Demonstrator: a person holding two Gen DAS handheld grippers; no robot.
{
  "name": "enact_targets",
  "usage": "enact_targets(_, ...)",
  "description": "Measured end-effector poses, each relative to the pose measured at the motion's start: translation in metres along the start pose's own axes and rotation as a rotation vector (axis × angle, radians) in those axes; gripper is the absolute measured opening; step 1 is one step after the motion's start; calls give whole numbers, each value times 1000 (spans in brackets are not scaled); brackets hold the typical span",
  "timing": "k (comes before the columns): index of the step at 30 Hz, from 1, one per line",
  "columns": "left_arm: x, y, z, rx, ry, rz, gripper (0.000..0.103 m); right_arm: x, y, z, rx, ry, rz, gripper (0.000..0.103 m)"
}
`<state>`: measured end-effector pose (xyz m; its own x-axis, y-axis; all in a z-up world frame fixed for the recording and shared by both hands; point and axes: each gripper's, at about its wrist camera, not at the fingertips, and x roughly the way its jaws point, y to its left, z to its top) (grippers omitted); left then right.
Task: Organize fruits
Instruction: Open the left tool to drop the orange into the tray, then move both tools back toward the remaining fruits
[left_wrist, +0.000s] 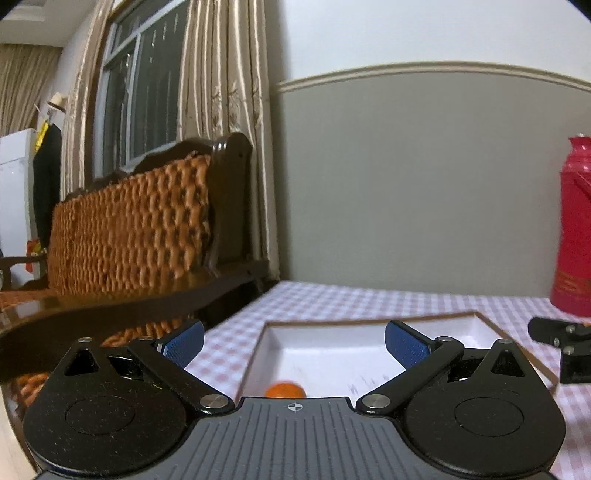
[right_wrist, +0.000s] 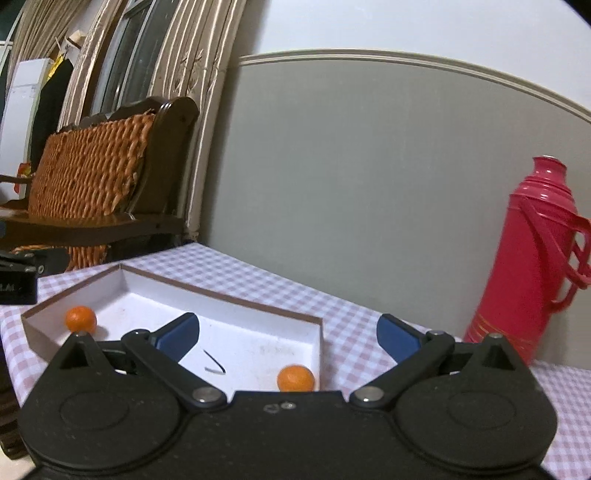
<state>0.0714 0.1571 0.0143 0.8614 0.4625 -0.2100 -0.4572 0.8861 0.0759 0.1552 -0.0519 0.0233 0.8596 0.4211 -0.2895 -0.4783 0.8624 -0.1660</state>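
Observation:
A shallow white box with a brown rim (left_wrist: 373, 323) (right_wrist: 221, 297) lies on the pink checked tablecloth. In the right wrist view it holds two small oranges: one at its left corner (right_wrist: 81, 319), one at its near right corner (right_wrist: 296, 377). The left wrist view shows one orange (left_wrist: 285, 390) at the box's near edge, partly hidden by the gripper body. My left gripper (left_wrist: 294, 343) is open and empty above the box. My right gripper (right_wrist: 288, 338) is open and empty above the box's right end. The right gripper also shows at the right edge of the left wrist view (left_wrist: 565, 345).
A red thermos (right_wrist: 532, 258) (left_wrist: 576, 229) stands at the back right by the grey wall. A dark wooden chair with a woven wicker back (left_wrist: 136, 225) (right_wrist: 92, 170) stands left of the table. The left gripper's black body (right_wrist: 18, 280) shows at the left edge.

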Motion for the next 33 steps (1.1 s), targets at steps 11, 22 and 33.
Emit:
enact_targets(11,-40,-12,-7,-23,16,-143,103,-50,-21,-20,20,18,-39,97)
enact_targets(22,-73,-53,-17,1,-30,-271,103,-98,-50,-41,60,36,-127,96)
enact_targets(33,-83,-97,-25,33,-22,-362,103,-128,-90,-65,109,62,-221,94)
